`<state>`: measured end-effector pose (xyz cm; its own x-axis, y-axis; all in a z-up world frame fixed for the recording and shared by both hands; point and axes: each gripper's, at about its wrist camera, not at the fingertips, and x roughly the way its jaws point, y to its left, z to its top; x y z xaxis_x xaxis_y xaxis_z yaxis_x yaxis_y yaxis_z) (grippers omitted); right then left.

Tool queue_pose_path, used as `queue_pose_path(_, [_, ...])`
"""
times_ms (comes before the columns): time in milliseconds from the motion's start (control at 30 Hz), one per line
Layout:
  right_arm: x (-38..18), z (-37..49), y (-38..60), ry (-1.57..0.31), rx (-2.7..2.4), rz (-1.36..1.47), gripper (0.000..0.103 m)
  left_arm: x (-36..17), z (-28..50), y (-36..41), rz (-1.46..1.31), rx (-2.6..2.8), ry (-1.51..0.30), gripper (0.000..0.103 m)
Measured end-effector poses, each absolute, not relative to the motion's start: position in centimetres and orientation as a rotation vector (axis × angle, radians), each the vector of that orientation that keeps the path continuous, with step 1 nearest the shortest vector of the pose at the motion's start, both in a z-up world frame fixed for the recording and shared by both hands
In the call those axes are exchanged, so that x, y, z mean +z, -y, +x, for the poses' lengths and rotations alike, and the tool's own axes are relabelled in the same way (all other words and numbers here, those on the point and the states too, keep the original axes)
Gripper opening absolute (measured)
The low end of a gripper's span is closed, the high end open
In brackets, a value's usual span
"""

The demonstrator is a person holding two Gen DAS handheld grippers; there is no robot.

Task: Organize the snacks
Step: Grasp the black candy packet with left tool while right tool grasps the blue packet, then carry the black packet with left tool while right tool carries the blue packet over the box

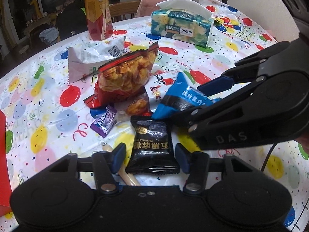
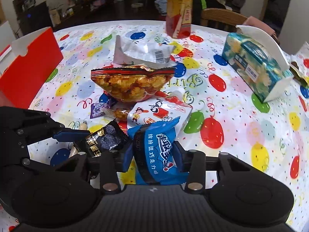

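The left gripper (image 1: pixel 149 157) sits low over the tabletop (image 1: pixel 48 106), its blue-padded fingers (image 1: pixel 118 157) spread to either side of a black snack packet (image 1: pixel 151 147) that lies flat between them; whether the pads touch the wrapper cannot be told. A pale, slim wrapped item (image 1: pixel 127 176) lies under the packet's left edge.

The right gripper (image 2: pixel 152 157) has its fingers (image 2: pixel 127 158) closed against both sides of a blue snack packet (image 2: pixel 154 150), which stands up between them, clear of the balloon-print cloth at its far end.

Beyond both packets the remaining snacks lie in a loose heap: a small purple candy (image 1: pixel 104 122), a white cartoon-print pouch (image 2: pixel 158 112), a red-edged clear bag of golden crisps (image 2: pixel 129 85), a small clear pack of the same crisps (image 1: pixel 138 106), and a silver-white bag (image 2: pixel 143 52) behind them.

A red open-topped box (image 2: pixel 30 71) stands at the left edge of the tabletop, well apart from the heap; its inside is not visible. A tissue pack (image 2: pixel 256 63) sits in a white holder (image 2: pixel 278 90) on the right, one sheet sticking up. A drink bottle (image 2: pixel 179 9) with orange and red liquid stands upright at the far edge.
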<state>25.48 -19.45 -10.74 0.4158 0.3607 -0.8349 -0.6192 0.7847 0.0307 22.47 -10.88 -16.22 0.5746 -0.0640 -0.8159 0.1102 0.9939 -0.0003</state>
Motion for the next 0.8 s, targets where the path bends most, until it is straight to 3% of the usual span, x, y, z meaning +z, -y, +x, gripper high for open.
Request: queue_pose_path(800, [-4.5, 19.4, 20.7, -0.981, 0.621, -0.113, 0.039, -11.9, 19.2, 8.2, -0.108, -0.137, -0.93, 0.043])
